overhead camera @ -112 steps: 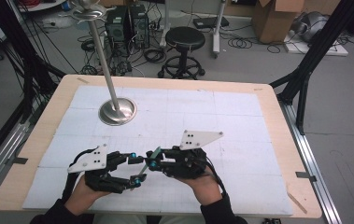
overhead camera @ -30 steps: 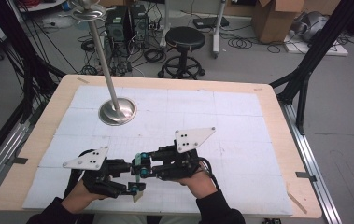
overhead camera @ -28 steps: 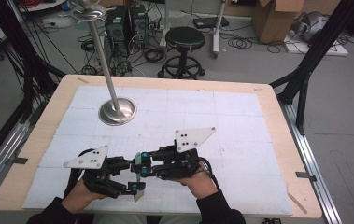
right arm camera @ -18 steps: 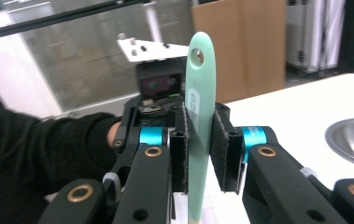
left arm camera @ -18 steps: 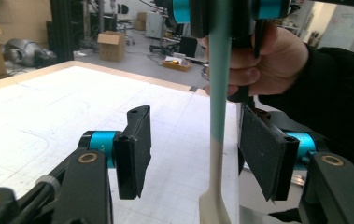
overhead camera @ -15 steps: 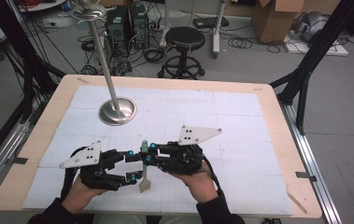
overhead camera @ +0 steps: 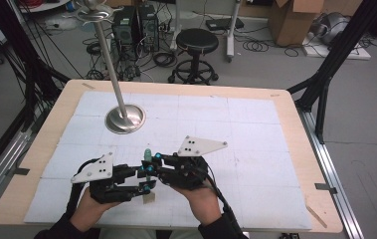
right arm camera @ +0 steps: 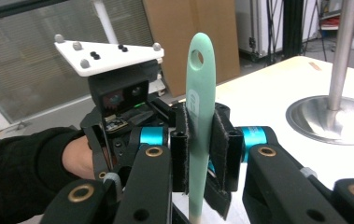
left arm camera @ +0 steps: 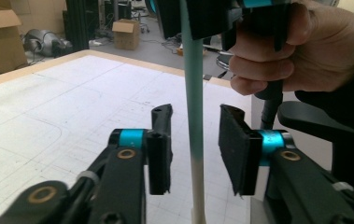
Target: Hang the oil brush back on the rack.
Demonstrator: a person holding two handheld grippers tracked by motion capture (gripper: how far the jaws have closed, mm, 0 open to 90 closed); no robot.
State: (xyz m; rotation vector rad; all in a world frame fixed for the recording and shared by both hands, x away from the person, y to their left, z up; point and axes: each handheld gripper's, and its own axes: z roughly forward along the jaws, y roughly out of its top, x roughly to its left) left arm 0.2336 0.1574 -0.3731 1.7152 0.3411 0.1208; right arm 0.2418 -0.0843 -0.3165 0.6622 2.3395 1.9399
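Note:
A spatula with a mint-green handle (right arm camera: 200, 70) and a whitish lower part (overhead camera: 148, 198) stands upright near the table's front edge. My right gripper (right arm camera: 200, 112) is shut on the middle of the handle (overhead camera: 147, 153), its pads pressing both flat sides. My left gripper (left arm camera: 195, 112) reaches in from the left (overhead camera: 145, 183), lower down the same handle (left arm camera: 194, 93). Its jaws have just been closing. The handle stands between its pads with a gap on each side, so it is open. A hand holds the right gripper close above.
A metal pole on a round steel base (overhead camera: 125, 118) stands at the back left of the white mat (overhead camera: 255, 149); it also shows in the right gripper view (right arm camera: 333, 114). The wooden table edge (overhead camera: 295, 129) runs on the right. A stool and boxes stand beyond the table.
The left gripper's jaws have drawn in around the lower handle. The right gripper keeps its hold on the upright spatula; both hands have shifted only slightly.

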